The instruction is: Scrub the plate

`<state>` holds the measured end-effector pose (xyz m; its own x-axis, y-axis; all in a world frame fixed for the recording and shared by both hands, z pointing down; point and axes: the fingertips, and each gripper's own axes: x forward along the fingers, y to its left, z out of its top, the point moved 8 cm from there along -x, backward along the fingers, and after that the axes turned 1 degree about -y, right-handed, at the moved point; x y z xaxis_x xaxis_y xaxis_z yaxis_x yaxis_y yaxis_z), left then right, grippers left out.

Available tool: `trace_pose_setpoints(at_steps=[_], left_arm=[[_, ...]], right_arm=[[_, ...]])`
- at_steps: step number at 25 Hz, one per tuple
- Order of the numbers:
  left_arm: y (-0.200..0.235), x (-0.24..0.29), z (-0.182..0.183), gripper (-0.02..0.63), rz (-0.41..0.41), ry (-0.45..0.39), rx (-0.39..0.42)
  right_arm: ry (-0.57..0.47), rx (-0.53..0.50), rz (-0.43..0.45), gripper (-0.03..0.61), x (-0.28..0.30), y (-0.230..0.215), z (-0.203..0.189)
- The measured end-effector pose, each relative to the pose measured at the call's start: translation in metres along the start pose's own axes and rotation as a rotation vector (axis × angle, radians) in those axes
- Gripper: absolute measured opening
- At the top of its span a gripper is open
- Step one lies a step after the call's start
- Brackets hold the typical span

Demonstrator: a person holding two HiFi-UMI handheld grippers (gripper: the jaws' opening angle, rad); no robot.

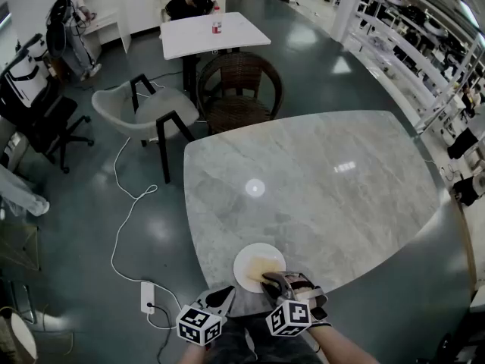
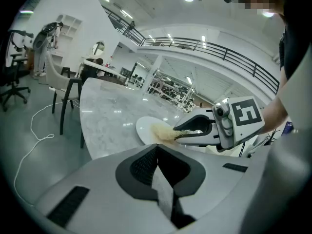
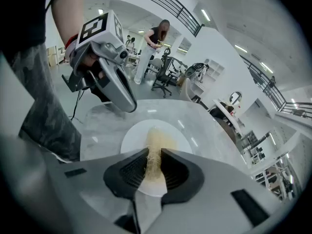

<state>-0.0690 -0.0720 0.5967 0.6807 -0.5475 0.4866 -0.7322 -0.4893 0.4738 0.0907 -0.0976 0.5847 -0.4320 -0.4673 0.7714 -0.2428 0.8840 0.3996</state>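
Note:
A white plate point(image 1: 250, 267) lies on the marble table point(image 1: 318, 180) near its front edge. My right gripper point(image 1: 273, 281) is shut on a yellowish fibrous scrubber point(image 1: 263, 267) that rests on the plate's middle. In the right gripper view the scrubber point(image 3: 156, 143) runs out between the jaws onto the plate point(image 3: 134, 135). My left gripper point(image 1: 226, 296) hovers shut and empty just off the table edge, left of the plate. The left gripper view shows the plate point(image 2: 145, 129), the scrubber point(image 2: 163, 132) and my right gripper point(image 2: 181, 133) over it.
Beyond the table stand a wicker chair point(image 1: 240, 89), a grey chair point(image 1: 144, 108) and a white table point(image 1: 212, 34) with a red can point(image 1: 217, 27). A power strip point(image 1: 148, 296) with a white cable lies on the floor at left. An office chair point(image 1: 38, 112) stands far left.

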Motion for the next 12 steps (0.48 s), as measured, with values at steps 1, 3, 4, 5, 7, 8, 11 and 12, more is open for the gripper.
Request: trace_pose_setpoints(at_steps=[1, 3, 4, 5, 7, 8, 11, 12], left_arm=[[0.000, 0.000, 0.001, 0.011, 0.000, 0.000, 0.001], [-0.001, -0.001, 0.001, 0.011, 0.001, 0.000, 0.002], [0.000, -0.002, 0.001, 0.011, 0.000, 0.000, 0.002], [0.000, -0.002, 0.000, 0.011, -0.001, 0.000, 0.002], [0.000, -0.004, -0.002, 0.011, -0.002, -0.002, 0.004], [-0.001, -0.005, -0.002, 0.011, -0.003, -0.003, 0.004], [-0.005, -0.007, -0.003, 0.011, -0.004, -0.004, 0.008], [-0.006, -0.007, -0.003, 0.011, -0.005, -0.005, 0.009]], right_arm=[[-0.003, 0.012, 0.002, 0.078, -0.001, 0.000, 0.001], [-0.006, 0.035, 0.005, 0.078, -0.003, 0.001, 0.002], [-0.007, 0.043, 0.006, 0.078, -0.004, 0.002, 0.002], [-0.008, 0.049, 0.006, 0.078, -0.004, 0.003, 0.003], [-0.014, 0.057, 0.007, 0.077, -0.006, 0.006, 0.005], [-0.020, 0.061, 0.009, 0.077, -0.007, 0.007, 0.006], [-0.046, 0.085, 0.025, 0.077, -0.012, 0.012, 0.012], [-0.058, 0.103, 0.034, 0.077, -0.014, 0.014, 0.013]])
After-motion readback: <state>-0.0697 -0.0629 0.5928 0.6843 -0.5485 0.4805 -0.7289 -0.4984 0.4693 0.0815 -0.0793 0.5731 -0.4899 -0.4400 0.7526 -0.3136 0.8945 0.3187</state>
